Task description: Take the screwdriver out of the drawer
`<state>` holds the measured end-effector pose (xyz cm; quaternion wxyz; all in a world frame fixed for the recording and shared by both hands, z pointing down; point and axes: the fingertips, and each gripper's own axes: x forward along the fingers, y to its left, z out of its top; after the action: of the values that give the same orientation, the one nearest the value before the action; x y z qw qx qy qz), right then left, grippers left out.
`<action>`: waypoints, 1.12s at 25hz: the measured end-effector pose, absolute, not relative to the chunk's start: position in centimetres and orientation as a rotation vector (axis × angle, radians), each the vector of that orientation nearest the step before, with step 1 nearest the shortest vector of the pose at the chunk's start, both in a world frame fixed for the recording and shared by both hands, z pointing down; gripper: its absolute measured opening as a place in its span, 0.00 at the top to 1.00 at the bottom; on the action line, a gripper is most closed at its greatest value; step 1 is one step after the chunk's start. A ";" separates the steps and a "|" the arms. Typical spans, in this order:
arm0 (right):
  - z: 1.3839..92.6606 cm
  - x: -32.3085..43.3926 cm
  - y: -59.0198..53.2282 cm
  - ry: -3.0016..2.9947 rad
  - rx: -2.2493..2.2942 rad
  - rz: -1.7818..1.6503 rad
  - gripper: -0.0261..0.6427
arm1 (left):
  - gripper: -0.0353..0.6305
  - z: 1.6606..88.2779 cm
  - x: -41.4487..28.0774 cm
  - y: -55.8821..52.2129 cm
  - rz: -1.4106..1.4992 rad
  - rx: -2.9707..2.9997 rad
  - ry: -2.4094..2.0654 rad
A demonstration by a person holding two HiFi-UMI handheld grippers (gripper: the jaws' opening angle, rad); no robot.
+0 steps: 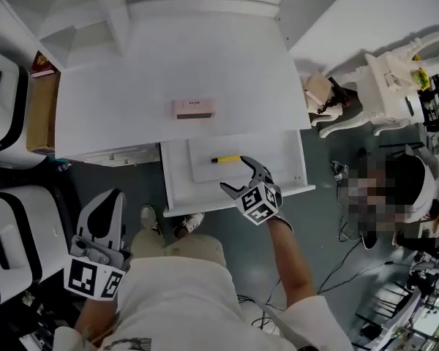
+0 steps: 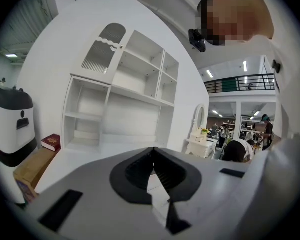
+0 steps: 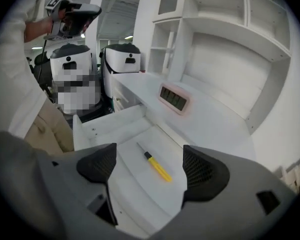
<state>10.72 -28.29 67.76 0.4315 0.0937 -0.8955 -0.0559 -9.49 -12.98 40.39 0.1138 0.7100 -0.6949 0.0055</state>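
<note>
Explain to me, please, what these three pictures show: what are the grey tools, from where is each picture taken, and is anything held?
There is no robot here: a person holds a grey two-jaw gripper in each hand. The head view comes from a camera on the person's head, looking steeply down. The other two views come from cameras that ride on the grippers and look along their jaws. The left gripper is held up at the side, jaws together, with nothing between them. The right gripper hangs over the open white drawer, jaws apart, holding nothing. In the drawer lies a yellow-handled screwdriver, untouched. On the white desk top rests a small pink rectangular digital clock.
</note>
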 end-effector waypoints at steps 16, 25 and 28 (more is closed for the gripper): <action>79.3 10.0 -31.8 -1.949 -0.002 -0.338 0.56 | 0.92 42.5 -11.4 -8.9 0.093 1.872 -2.159; 81.9 9.6 -32.3 -1.830 -0.130 -0.468 0.62 | 0.92 43.6 -12.5 -6.3 0.120 1.763 -2.198; 82.4 9.3 -32.4 -1.810 -0.156 -0.475 0.64 | 0.92 44.0 -12.8 -5.5 0.128 1.739 -2.198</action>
<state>9.35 -32.36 82.39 0.5908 -0.0669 -0.7776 -0.2043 -12.82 -5.53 44.02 0.1671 0.6111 -0.7724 0.0448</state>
